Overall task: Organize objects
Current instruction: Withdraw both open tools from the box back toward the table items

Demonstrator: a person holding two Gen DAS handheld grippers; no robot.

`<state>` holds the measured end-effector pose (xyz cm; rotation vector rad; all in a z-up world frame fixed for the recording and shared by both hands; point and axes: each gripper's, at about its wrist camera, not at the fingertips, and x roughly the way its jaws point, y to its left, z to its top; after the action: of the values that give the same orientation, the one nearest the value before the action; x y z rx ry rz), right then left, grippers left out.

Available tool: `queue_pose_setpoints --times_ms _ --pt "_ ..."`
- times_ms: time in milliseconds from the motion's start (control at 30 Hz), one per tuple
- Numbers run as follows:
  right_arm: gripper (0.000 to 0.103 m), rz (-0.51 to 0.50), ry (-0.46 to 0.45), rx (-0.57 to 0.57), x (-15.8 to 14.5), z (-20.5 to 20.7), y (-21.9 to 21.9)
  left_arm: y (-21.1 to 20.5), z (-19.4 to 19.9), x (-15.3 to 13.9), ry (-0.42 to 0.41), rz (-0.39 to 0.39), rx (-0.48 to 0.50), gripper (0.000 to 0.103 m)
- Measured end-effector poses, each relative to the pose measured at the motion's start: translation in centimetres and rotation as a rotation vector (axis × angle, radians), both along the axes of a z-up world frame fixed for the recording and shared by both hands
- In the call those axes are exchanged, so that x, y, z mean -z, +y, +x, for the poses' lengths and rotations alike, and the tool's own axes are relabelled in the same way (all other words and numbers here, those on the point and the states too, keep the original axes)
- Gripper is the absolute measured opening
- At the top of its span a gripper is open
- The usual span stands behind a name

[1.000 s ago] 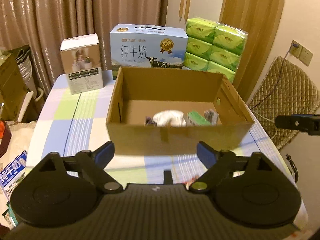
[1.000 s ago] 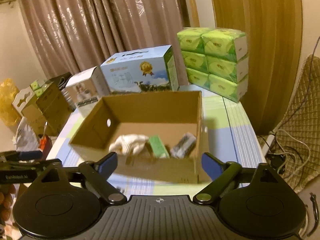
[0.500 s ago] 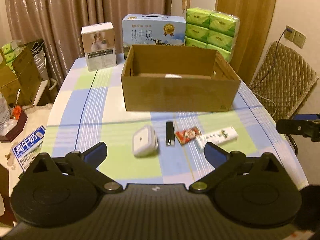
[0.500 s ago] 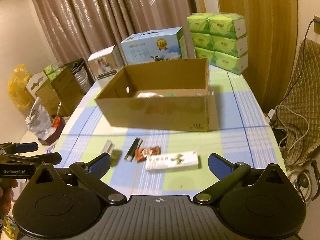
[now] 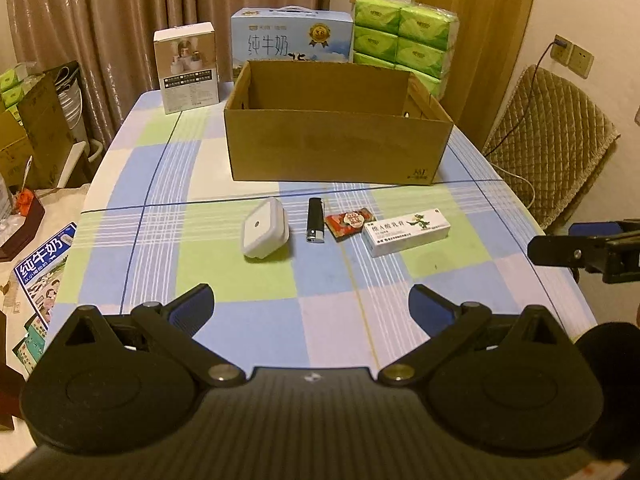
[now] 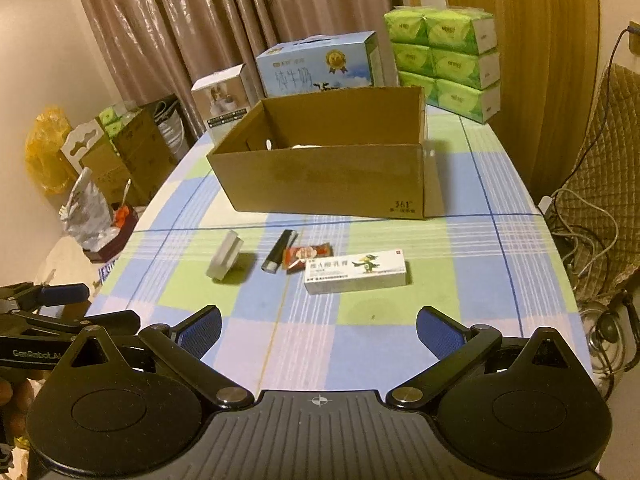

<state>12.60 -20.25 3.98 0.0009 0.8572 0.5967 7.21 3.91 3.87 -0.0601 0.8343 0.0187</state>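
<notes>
Hovering over the checked counter (image 5: 224,272), the left claw (image 5: 311,305) and right claw (image 6: 318,327) are being held apart, empty; a white case (image 5: 264,233), lighter (image 5: 315,220), snack packet (image 5: 349,221) and medicine box (image 5: 406,233) are lying before the cardboard box (image 5: 336,152).

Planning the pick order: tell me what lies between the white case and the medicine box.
A black lighter and a red snack packet, seen in both views, lie between the white case and medicine box.
</notes>
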Motion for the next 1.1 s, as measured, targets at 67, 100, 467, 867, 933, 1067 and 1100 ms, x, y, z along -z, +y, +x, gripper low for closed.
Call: queue_pose_setpoints --times_ms 67,100,467,867,933,1067,1100 --pt "0.101 -0.001 0.001 0.003 0.1 0.0 -0.2 0.1 0.0 0.1 0.001 -0.003 -0.001 0.102" --pt "0.101 -0.003 0.003 0.004 0.1 0.1 -0.2 0.1 0.0 0.2 0.004 -0.003 -0.003 0.102" --pt "0.101 -0.007 0.018 0.003 0.7 0.2 -0.1 0.4 0.3 0.7 0.012 -0.004 -0.012 0.102" --pt "0.101 -0.033 0.024 -0.005 1.4 0.6 0.3 0.6 0.7 1.5 0.024 -0.017 -0.007 0.102" --pt "0.101 -0.041 0.022 -0.010 1.6 0.7 0.4 0.6 0.7 1.7 0.027 -0.016 -0.006 0.102" --pt "0.101 -0.058 0.015 -0.018 1.7 1.0 0.7 0.8 1.1 2.0 0.033 -0.013 -0.004 0.102" --pt "0.101 -0.062 0.011 -0.023 1.8 1.1 0.8 0.9 1.2 2.1 0.035 -0.012 -0.003 0.102"
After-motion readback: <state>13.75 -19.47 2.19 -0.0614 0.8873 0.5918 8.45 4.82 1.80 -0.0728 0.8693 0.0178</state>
